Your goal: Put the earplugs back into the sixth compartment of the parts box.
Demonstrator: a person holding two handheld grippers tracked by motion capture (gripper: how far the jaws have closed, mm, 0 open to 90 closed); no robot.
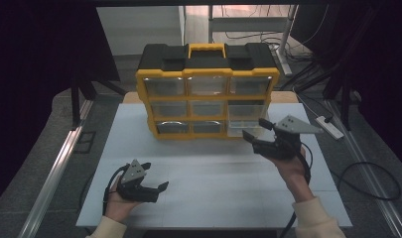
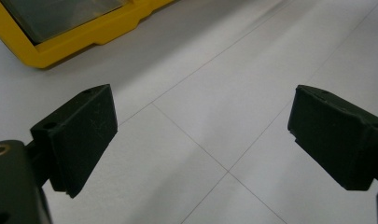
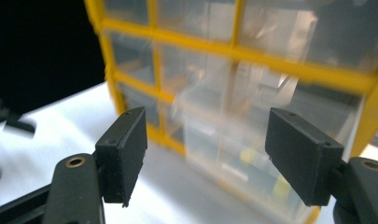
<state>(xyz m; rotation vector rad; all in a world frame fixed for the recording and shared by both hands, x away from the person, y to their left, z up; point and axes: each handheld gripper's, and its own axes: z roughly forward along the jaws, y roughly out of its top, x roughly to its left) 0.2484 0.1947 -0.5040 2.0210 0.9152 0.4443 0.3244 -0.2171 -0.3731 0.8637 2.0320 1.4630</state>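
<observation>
Two hand-held grippers, both of matt black plastic. Left gripper [image 1: 156, 191] topped by a grey three-cornered plate dotted with small dark marks, probably screw heads, though too small to tell. Right gripper [image 1: 254, 130] capped by a larger grey plate of the same shape. Black cable trailing from each body, looped beside the wrist. Jaws ending in thick, flat, rectangular black pads [image 3: 125, 151] with small round holes along the top edges. Brass-coloured bushing set in the rounded black arm behind each pad. Cream-coloured sleeves with ribbed cuffs [image 1: 312, 208] on both forearms.
</observation>
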